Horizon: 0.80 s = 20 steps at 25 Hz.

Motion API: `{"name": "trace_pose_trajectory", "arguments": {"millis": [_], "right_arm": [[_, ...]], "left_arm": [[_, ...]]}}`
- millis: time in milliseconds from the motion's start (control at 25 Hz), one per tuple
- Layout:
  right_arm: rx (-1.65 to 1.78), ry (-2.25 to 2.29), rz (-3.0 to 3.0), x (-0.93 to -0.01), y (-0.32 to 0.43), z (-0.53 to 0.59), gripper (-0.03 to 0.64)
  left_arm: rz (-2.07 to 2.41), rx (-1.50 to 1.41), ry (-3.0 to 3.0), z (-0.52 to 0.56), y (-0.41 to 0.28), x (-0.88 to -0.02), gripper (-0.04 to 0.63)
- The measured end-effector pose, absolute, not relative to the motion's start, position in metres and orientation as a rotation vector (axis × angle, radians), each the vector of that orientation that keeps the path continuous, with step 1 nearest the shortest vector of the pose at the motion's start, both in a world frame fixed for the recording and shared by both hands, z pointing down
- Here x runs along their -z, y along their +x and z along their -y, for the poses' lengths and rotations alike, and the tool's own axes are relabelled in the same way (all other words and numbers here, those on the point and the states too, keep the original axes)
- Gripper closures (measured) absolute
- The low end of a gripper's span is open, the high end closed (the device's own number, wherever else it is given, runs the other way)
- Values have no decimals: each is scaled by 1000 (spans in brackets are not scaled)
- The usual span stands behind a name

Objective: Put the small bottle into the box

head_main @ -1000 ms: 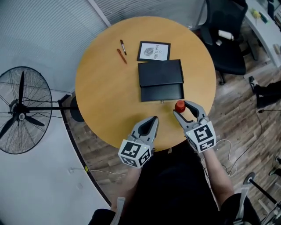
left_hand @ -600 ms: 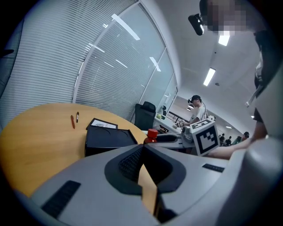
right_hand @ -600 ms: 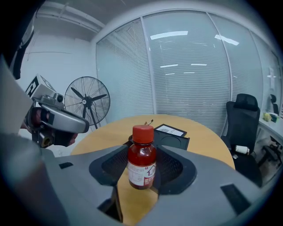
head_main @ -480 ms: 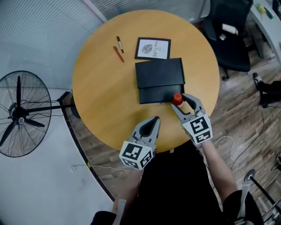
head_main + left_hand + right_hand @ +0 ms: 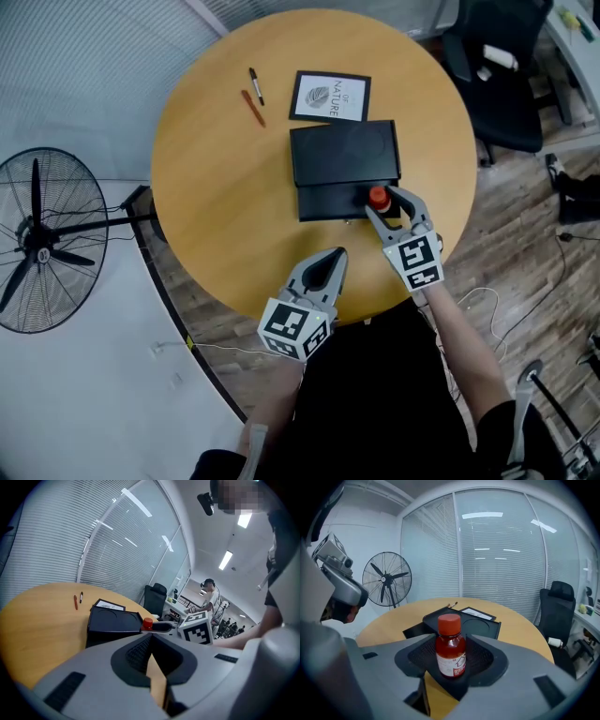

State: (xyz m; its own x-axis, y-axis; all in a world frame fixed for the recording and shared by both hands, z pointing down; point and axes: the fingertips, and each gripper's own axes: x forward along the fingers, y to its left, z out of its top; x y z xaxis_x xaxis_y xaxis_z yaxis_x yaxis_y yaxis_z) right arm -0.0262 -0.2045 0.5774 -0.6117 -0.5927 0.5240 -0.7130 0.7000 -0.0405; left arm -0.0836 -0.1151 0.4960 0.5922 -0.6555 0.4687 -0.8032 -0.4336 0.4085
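A small red-brown bottle (image 5: 378, 197) with a red cap and a white label stands upright in my right gripper (image 5: 387, 209), which is shut on its body. In the right gripper view the bottle (image 5: 449, 622) fills the gap between the jaws of the right gripper (image 5: 451, 654), with the black box (image 5: 480, 626) just beyond. The black box (image 5: 342, 155) lies mid-table; the bottle hangs at its near right corner. My left gripper (image 5: 328, 261) rests over the table's near edge, shut on nothing. In the left gripper view, the left gripper (image 5: 151, 641) faces the box (image 5: 112, 620) and the bottle's cap (image 5: 148, 622).
On the round wooden table (image 5: 216, 197), a black-framed card (image 5: 329, 96) lies behind the box, and two pens (image 5: 252, 95) lie to its left. A floor fan (image 5: 37, 239) stands to the left, an office chair (image 5: 497, 84) to the right.
My right gripper has carried the bottle away from me, from the near table area up to the box's near right corner. The left gripper has stayed put.
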Motion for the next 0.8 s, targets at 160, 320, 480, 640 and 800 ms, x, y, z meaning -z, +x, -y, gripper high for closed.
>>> {"name": "trace_pose_trajectory", "arguments": {"millis": [160, 320, 480, 640, 800], "right_arm": [[-345, 1008, 2401, -593, -26, 206, 411], [-373, 1008, 2380, -605, -28, 207, 411], [-384, 1006, 2371, -612, -30, 208, 411], [-397, 1013, 2366, -616, -30, 211, 411], [-401, 1015, 2363, -619, -29, 212, 411]], "left_arm": [[1147, -329, 2205, 116, -85, -500, 600], [1145, -343, 2195, 116, -88, -503, 600], [1137, -352, 2193, 117, -87, -505, 600], [1132, -362, 2195, 117, -85, -506, 600], [1127, -369, 2198, 117, -83, -506, 600]]}}
